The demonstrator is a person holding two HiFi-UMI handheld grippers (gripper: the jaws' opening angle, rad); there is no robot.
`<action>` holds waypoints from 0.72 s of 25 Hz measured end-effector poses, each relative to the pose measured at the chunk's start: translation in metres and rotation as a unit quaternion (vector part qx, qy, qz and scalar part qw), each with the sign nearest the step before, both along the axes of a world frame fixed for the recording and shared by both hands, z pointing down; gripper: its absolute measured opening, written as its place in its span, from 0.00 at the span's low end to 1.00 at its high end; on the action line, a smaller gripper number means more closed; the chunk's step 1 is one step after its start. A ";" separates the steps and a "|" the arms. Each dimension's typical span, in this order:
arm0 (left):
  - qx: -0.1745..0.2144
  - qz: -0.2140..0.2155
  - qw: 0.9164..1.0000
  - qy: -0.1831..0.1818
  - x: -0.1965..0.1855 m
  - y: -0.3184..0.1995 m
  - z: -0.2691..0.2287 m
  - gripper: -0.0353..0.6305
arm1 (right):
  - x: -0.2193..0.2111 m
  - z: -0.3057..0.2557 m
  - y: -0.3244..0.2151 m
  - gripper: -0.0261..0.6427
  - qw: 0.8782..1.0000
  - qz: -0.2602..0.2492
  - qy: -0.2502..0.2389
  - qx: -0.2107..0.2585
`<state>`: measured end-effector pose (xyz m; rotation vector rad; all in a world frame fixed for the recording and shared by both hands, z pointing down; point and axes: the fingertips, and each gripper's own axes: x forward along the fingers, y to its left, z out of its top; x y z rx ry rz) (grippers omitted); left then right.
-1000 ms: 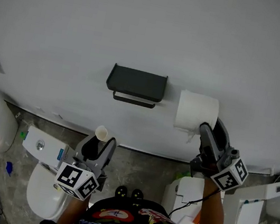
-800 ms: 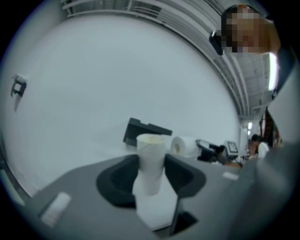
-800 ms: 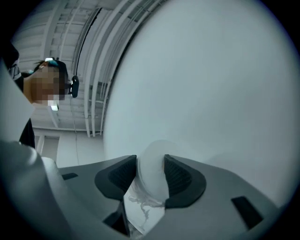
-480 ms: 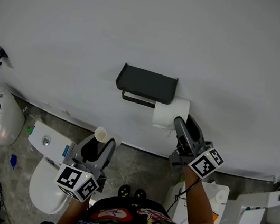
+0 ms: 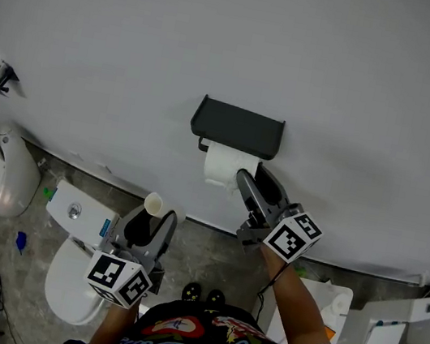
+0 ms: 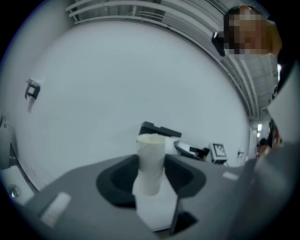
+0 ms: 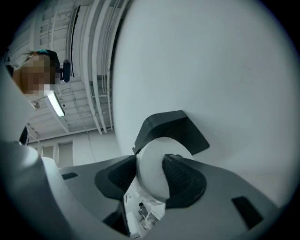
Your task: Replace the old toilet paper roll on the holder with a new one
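Note:
A black toilet paper holder (image 5: 237, 128) is fixed to the white wall. Just under it hangs a full white roll (image 5: 222, 166), with my right gripper (image 5: 248, 181) shut on its sides. In the right gripper view the roll (image 7: 157, 173) sits between the dark pads, close below the holder (image 7: 171, 131). My left gripper (image 5: 151, 218) is lower left, shut on the thin, nearly spent old roll (image 5: 155, 203). The left gripper view shows that old roll (image 6: 151, 161) standing upright between the jaws, with the holder (image 6: 159, 130) behind it.
A white toilet (image 5: 72, 282) with its tank stands at the lower left, and a white wall fixture (image 5: 3, 183) is further left. A small bracket (image 5: 0, 76) is on the wall. More white fixtures (image 5: 315, 304) stand at the lower right.
My right gripper has carried the full roll left and down, from right of the holder to just beneath it. The left gripper with the old roll has barely shifted.

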<state>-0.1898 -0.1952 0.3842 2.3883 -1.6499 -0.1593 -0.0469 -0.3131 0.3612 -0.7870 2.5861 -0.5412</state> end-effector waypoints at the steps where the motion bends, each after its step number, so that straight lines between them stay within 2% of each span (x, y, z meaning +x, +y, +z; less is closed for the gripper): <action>1: 0.000 0.001 1.000 0.000 0.000 0.000 0.000 0.32 | -0.002 0.003 0.000 0.33 1.000 -0.002 0.004 -0.002; 6: -0.003 0.008 1.000 0.005 0.004 -0.001 0.002 0.32 | -0.008 0.011 0.003 0.33 0.999 -0.008 0.033 -0.003; 10: -0.001 0.017 1.000 0.003 0.009 -0.003 0.001 0.32 | 0.002 0.016 0.011 0.33 0.998 0.019 0.048 -0.020; 13: -0.002 0.021 1.000 0.004 0.011 -0.003 0.003 0.32 | 0.024 0.007 0.031 0.33 0.996 0.077 0.054 0.006; 16: -0.006 0.027 1.000 0.004 0.014 -0.005 0.006 0.32 | 0.035 -0.001 0.050 0.32 0.989 0.107 0.087 0.046; 18: -0.010 0.031 0.999 0.005 0.016 -0.006 0.008 0.32 | 0.038 -0.002 0.059 0.09 0.985 0.119 0.111 0.064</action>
